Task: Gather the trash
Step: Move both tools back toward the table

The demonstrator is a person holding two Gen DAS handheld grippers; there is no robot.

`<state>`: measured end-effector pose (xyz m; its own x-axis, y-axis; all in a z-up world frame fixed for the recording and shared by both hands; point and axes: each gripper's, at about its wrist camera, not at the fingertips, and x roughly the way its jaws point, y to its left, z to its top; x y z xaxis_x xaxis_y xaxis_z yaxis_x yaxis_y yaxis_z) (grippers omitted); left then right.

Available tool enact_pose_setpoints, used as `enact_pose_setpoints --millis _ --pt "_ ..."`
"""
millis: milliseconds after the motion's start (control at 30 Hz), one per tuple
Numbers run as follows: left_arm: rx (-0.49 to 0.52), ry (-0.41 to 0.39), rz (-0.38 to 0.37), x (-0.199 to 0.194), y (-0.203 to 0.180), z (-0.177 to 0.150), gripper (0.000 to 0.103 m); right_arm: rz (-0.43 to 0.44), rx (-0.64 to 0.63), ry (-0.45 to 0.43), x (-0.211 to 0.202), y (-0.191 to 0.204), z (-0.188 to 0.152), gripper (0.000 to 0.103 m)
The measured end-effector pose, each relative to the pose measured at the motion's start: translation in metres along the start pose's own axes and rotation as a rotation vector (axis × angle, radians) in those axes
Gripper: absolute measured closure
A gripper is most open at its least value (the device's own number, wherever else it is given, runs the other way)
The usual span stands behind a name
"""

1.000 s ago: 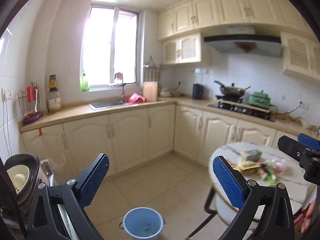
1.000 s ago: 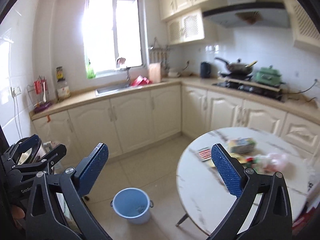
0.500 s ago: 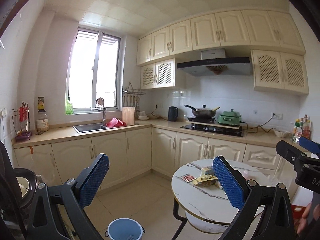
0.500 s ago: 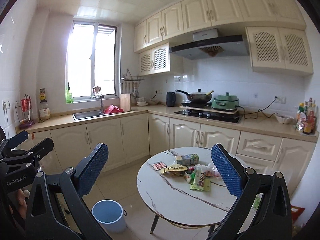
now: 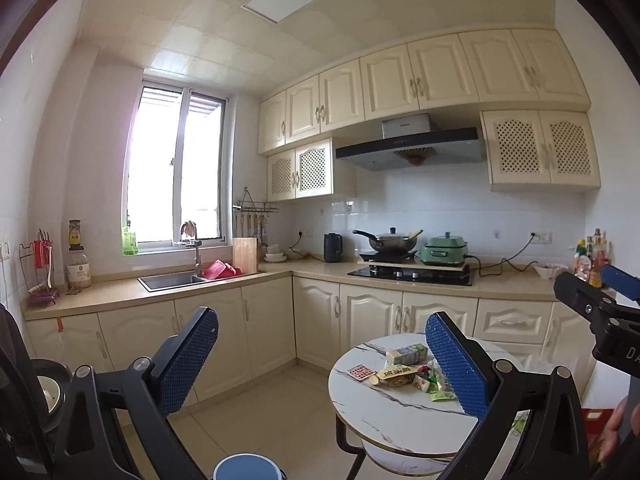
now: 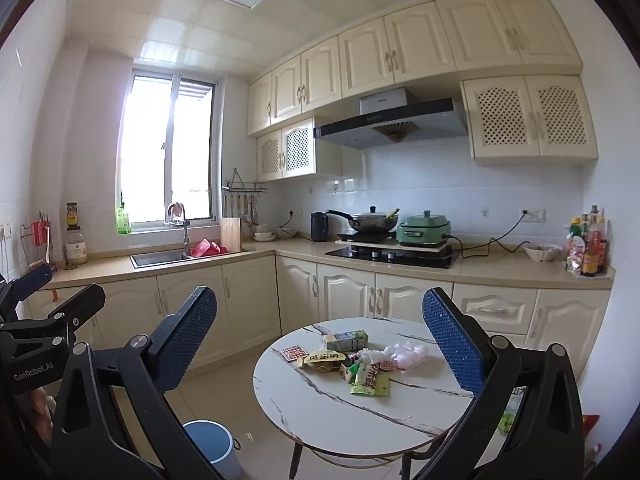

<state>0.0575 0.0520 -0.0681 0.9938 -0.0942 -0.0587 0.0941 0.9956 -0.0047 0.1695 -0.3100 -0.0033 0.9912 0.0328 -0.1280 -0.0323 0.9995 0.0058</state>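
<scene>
The left gripper has its blue fingers spread wide apart with nothing between them, and the right gripper is spread wide and bare too. The trash sits in a small pile on the round white table, low in the frame and well beyond the fingers, nearer the right finger in both views. The blue bin stands on the floor at the bottom, left of the table.
</scene>
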Motion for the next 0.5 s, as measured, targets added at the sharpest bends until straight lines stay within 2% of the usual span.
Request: enact_pose_setpoints --millis 500 --pt "-0.011 0.045 0.012 0.043 -0.009 0.025 0.001 -0.023 0.013 0.037 0.014 -0.009 -0.008 0.0"
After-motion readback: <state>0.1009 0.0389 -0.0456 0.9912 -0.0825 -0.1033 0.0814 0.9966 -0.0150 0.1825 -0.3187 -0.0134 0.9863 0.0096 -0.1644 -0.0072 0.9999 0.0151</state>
